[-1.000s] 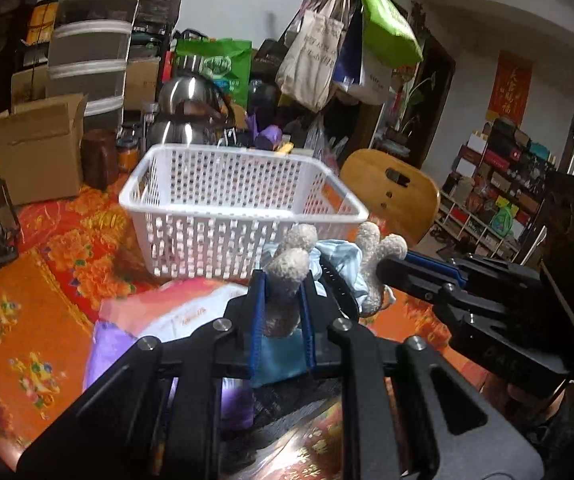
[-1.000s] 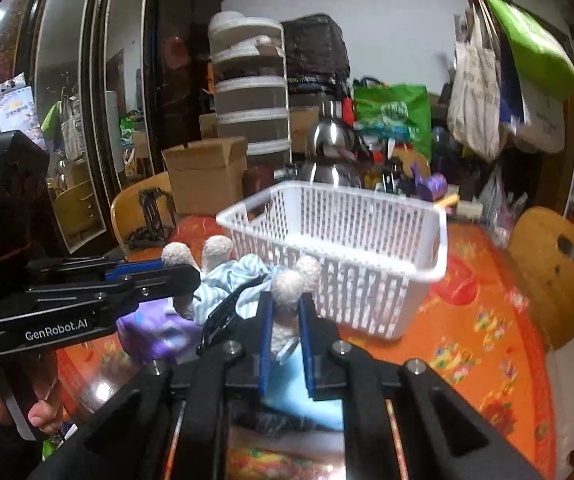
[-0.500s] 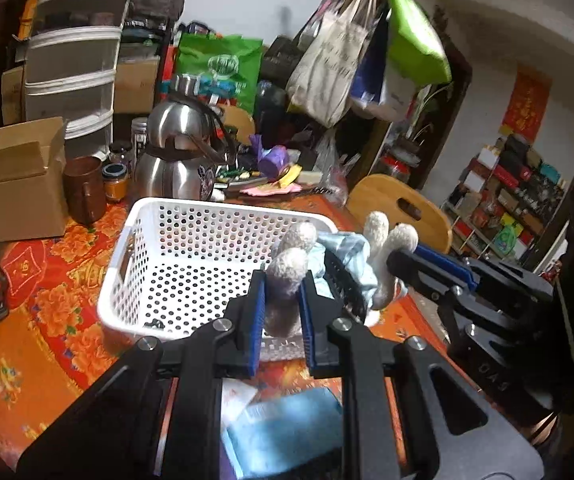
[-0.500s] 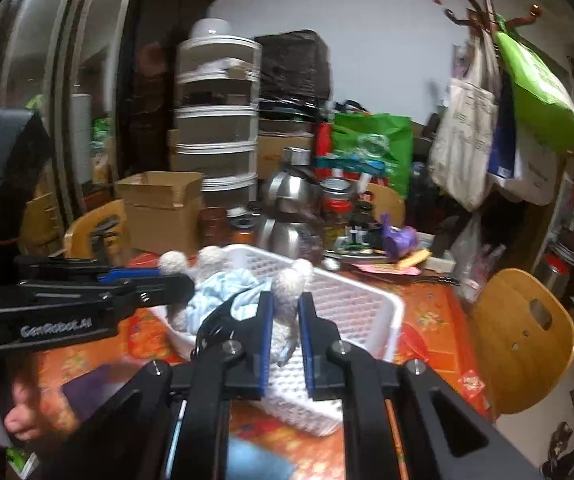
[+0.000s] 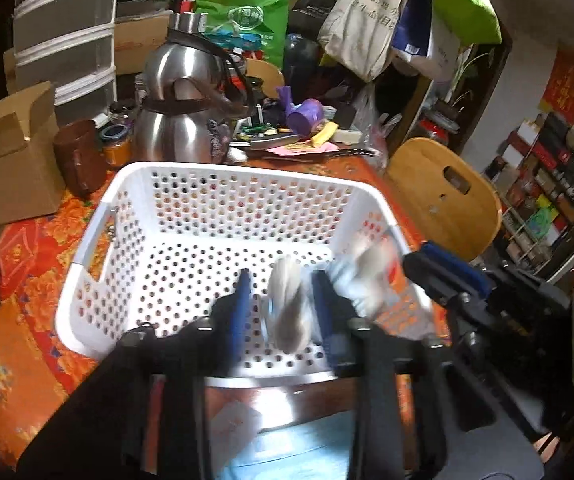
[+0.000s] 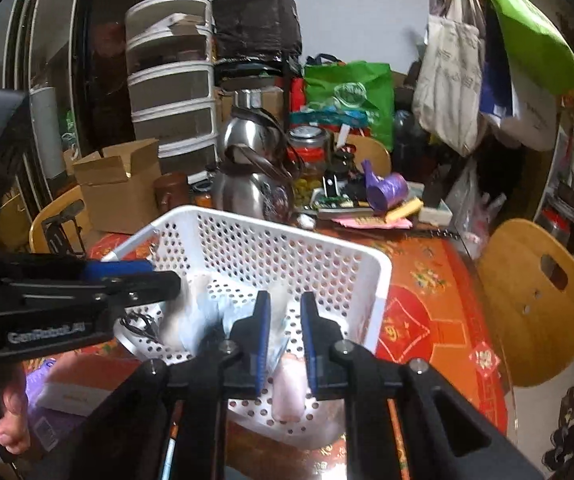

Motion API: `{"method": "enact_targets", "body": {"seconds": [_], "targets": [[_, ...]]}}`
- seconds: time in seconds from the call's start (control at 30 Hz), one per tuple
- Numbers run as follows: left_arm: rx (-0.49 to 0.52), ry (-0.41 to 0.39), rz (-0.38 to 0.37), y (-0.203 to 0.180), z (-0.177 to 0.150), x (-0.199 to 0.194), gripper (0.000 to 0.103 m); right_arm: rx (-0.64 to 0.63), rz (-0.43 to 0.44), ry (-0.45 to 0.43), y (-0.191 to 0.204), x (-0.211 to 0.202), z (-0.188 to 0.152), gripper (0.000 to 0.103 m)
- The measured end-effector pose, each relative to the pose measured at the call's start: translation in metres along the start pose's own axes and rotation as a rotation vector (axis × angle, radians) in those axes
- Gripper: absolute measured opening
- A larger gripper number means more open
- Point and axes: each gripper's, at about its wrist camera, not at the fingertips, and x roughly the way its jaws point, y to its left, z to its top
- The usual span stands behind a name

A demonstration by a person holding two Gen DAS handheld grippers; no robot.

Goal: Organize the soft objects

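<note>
A: Hanging over the white basket (image 5: 223, 216), the soft toy (image 5: 287, 312) shows blurred between the left gripper (image 5: 283, 312) fingers, a pale limb and light blue cloth.

B: Clamped?

A: No. The left jaws have just been opening; its pads stand apart with the limb loose in the gap, probably to let it fall inside.

B: And the right gripper (image 6: 285, 340)?

A: Its jaws have just been opening too, though less. Another pale limb sits between the pads, and I see a gap either side, so I judge it released.

B: Why both hands?

A: A floppy toy sags; holding two limbs kept it spread. It sits above the basket's near edge, toward the near right corner, on the flowered tablecloth (image 6: 427, 280).
</note>
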Motion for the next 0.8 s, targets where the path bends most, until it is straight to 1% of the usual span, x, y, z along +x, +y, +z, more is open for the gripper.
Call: {"method": "enact_targets", "body": {"seconds": [0.03,0.07,0.1,0.13,0.2,0.33,0.4,0.47,0.53,0.6,0.7,0.77,0.8], "targets": [[0.007,-0.008,0.007,0.003,-0.004,-0.002,0.071,0.003,-0.002,0.013,-0.002,0.002,-0.003,0.037],[0.009,-0.021,0.018,0.006,-0.006,-0.004,0.081,0.015,-0.012,0.017,-0.006,0.003,-0.005,0.046],[0.008,-0.033,0.026,0.01,-0.008,-0.008,0.082,0.024,-0.023,0.015,-0.009,0.003,-0.007,0.057],[0.005,-0.043,0.023,0.014,-0.01,-0.012,0.082,0.03,-0.032,0.015,-0.01,0.002,-0.01,0.06],[-0.001,-0.032,0.0,0.022,-0.012,-0.018,0.082,0.037,-0.031,0.019,-0.013,0.001,-0.013,0.06],[0.016,-0.029,0.013,0.03,-0.019,-0.031,0.085,0.049,-0.032,0.041,-0.012,0.002,-0.018,0.063],[0.024,-0.027,0.034,0.035,-0.024,-0.038,0.086,0.048,-0.032,0.041,-0.01,0.001,-0.02,0.064],[0.026,-0.028,0.035,0.04,-0.029,-0.045,0.086,0.054,-0.028,0.043,-0.008,-0.001,-0.022,0.065],[0.018,-0.013,0.043,0.049,-0.036,-0.053,0.086,0.067,-0.025,0.05,-0.007,-0.005,-0.026,0.065],[0.012,-0.005,0.033,0.057,-0.047,-0.062,0.086,0.085,-0.015,0.052,-0.005,-0.012,-0.031,0.065],[0.022,-0.001,0.055,0.07,-0.072,-0.079,0.086,0.109,-0.025,0.031,0.001,-0.033,-0.045,0.065],[0.014,-0.004,0.063,0.08,-0.094,-0.091,0.086,0.131,-0.018,0.015,0.007,-0.048,-0.058,0.07],[0.007,-0.006,0.067,0.087,-0.107,-0.097,0.087,0.142,-0.005,0.012,0.01,-0.054,-0.065,0.075]]}}
